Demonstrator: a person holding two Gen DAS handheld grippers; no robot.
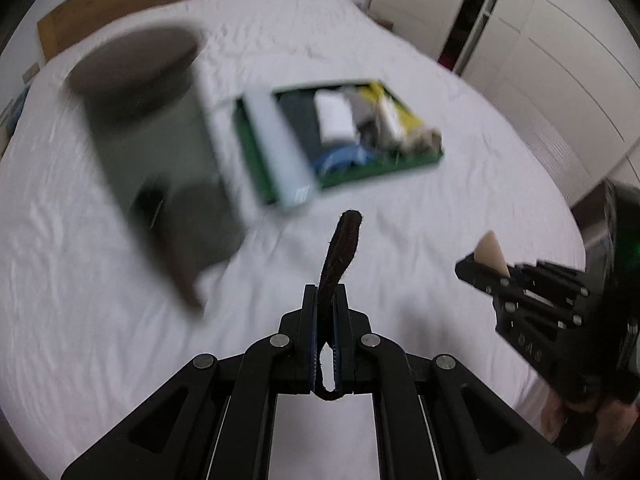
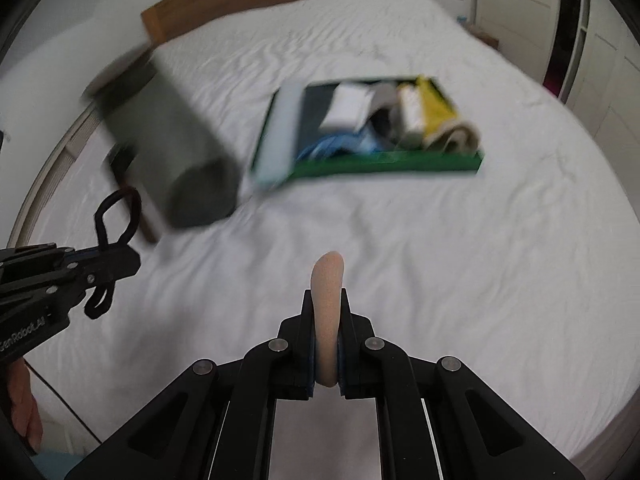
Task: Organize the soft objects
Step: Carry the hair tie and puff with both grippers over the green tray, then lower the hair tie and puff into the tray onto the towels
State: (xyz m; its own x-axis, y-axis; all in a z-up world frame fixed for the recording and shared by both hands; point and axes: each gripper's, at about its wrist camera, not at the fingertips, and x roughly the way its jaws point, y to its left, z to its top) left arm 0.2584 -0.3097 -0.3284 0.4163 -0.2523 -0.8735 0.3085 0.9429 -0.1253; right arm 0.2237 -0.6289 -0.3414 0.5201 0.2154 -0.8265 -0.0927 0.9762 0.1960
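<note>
Brown hair tie looped; beige sponge squashed.

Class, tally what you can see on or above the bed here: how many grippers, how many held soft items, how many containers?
Grippers: 2, left gripper and right gripper
Held soft items: 2, dark hair tie and beige sponge
Containers: 2, grey bin and green tray
Total: 6

Both grippers are matte black plastic. The left gripper has angular linkage arms with round silver pivot pins and thin blue pads lining its fingers. The right gripper is built the same, with blue pads too. White lettering reading "GenRobot.AI" marks the left gripper's side. Bare skin of a hand shows behind it.
</note>
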